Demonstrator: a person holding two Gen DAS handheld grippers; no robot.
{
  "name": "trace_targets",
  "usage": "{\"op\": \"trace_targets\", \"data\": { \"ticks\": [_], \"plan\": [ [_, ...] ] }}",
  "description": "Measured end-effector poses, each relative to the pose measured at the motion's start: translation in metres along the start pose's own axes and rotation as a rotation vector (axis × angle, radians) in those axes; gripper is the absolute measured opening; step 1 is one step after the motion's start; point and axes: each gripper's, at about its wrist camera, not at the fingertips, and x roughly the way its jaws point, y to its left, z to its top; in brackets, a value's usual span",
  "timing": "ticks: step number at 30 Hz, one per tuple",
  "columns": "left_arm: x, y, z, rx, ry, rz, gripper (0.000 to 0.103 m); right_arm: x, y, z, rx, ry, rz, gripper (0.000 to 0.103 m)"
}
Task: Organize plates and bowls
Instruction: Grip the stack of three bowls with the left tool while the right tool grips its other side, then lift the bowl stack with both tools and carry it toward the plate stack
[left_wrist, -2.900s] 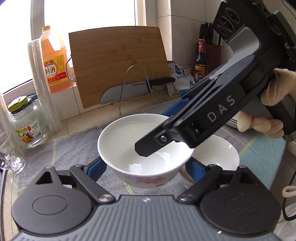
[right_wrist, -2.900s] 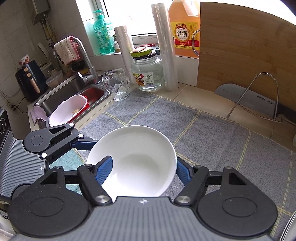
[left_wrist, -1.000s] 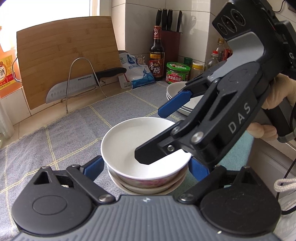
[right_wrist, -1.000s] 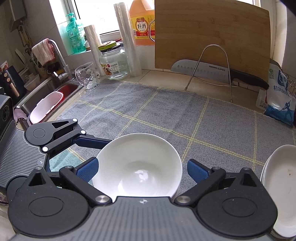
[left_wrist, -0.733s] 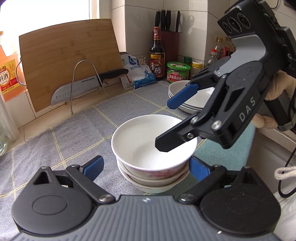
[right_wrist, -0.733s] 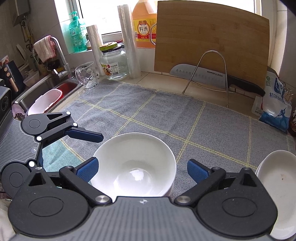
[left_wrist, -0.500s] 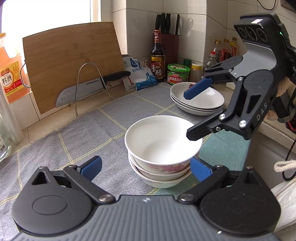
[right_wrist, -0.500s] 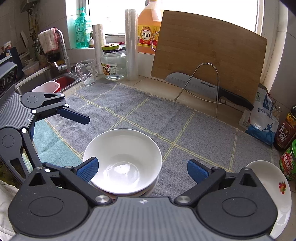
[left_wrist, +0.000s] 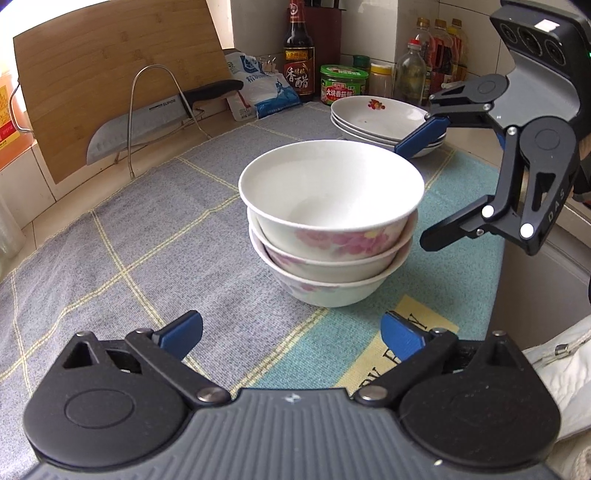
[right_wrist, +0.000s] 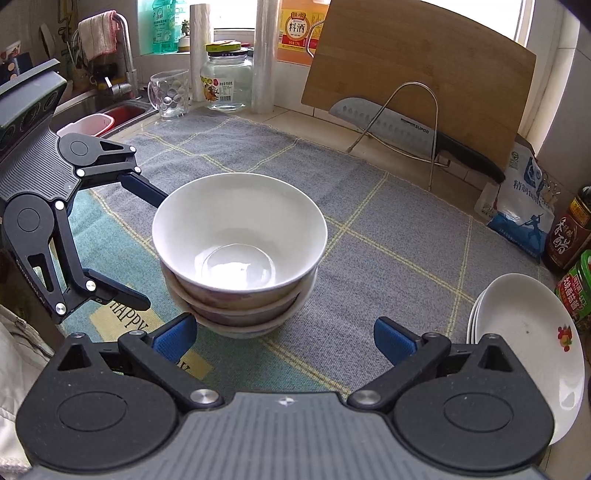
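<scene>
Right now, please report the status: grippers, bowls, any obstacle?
Left gripper open, empty. Right gripper open, empty. Bowl stack of three upright on the towel, plate stack behind it. Nothing in the way.

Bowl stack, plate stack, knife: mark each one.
bowl stack (left_wrist: 332, 236), left wrist view, top bowl's flowered side.
plate stack (left_wrist: 376, 114), left wrist view, top plate's inside.
knife (right_wrist: 384, 120), right wrist view, blade.
</scene>
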Motion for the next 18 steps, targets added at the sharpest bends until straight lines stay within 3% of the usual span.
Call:
{"op": "trace_targets", "data": {
  "ticks": [18],
  "plan": [
    [0.026, -0.001, 0.015, 0.07, -0.017, -0.065, 0.102, 0.039, -0.007, -0.003, -0.147, 0.021, 0.125, 0.103]
  ]
}}
